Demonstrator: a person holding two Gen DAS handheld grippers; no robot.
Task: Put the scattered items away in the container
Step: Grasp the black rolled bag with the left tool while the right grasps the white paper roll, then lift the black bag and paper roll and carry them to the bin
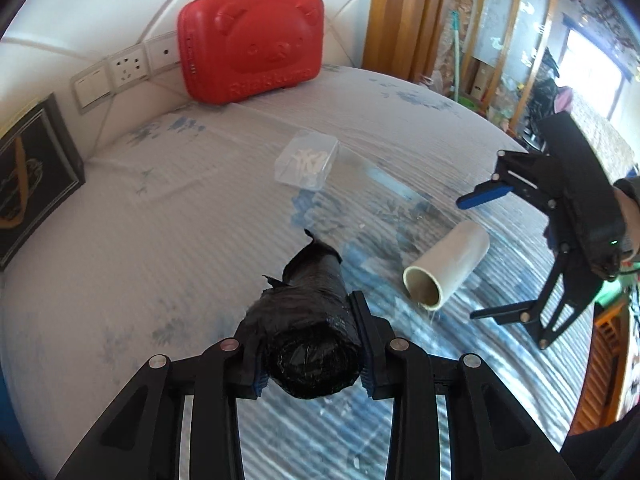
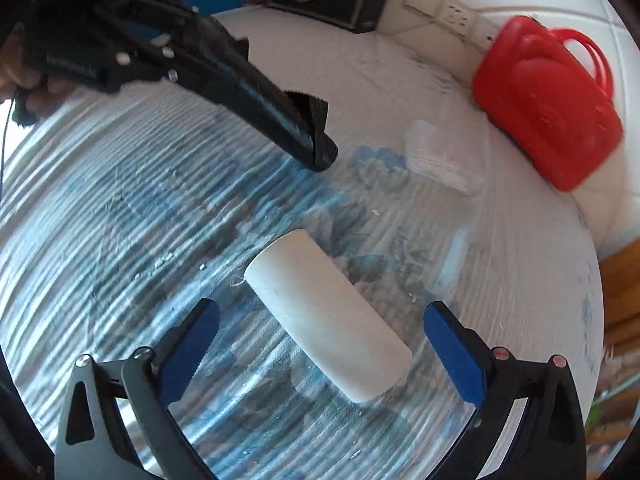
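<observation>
My left gripper [image 1: 312,344] is shut on a black roll of plastic bags [image 1: 310,320] and holds it above the bed; the roll also shows in the right wrist view [image 2: 276,112]. A white tube [image 1: 446,266] lies on the bedsheet to its right. My right gripper [image 2: 320,348] is open, its blue pads [image 2: 192,348] either side of the white tube [image 2: 328,316], not touching it. A clear plastic box [image 1: 306,158] with white sticks lies farther back. A red bear-face case [image 1: 250,36] stands closed against the headboard.
A black framed box [image 1: 32,176] leans at the left by the wall sockets [image 1: 128,66]. The bed's edge curves at the right, with wooden furniture [image 1: 608,360] beyond.
</observation>
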